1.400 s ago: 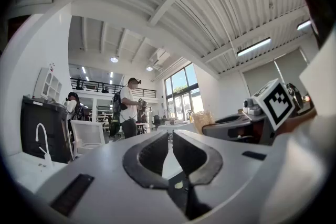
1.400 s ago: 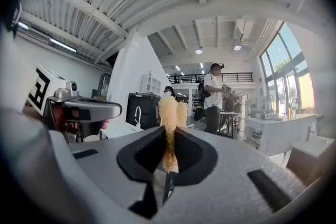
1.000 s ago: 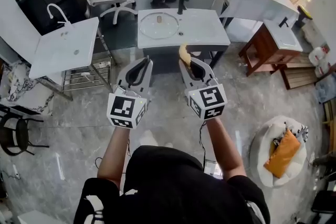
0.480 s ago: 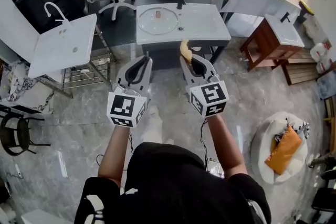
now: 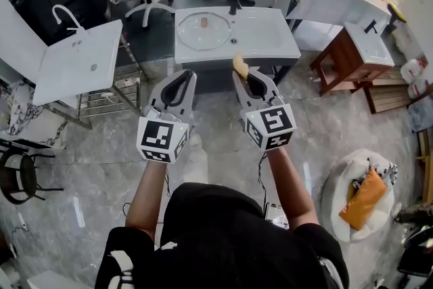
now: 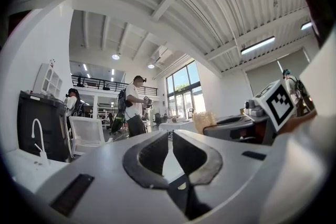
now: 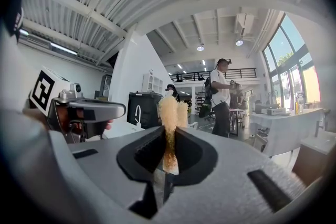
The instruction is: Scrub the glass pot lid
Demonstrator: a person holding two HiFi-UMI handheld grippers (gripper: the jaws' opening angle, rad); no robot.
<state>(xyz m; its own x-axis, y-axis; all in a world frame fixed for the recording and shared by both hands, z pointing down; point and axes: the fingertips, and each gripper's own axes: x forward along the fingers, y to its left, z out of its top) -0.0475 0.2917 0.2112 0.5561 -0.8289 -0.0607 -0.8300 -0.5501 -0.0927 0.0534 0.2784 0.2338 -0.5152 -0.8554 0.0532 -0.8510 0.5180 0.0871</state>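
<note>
Right gripper (image 5: 247,78) clamped on yellow scrub sponge (image 5: 239,65), sponge tip pointing forward, ready for scrubbing. Left gripper (image 5: 183,78) closed, empty, probably spare to steady lid. Glass pot lid (image 5: 204,30) at 12 o'clock, flat in white sink counter (image 5: 270,34), well apart from both grippers.

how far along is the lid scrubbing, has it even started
Barely begun. Done: the right gripper is shut on a yellow sponge, so the scrubber is picked up. In hand: both grippers are held level, short of the white sink counter; the left gripper is shut with nothing between its jaws. Left: the glass pot lid lies untouched on that counter, so all the scrubbing remains.
</note>
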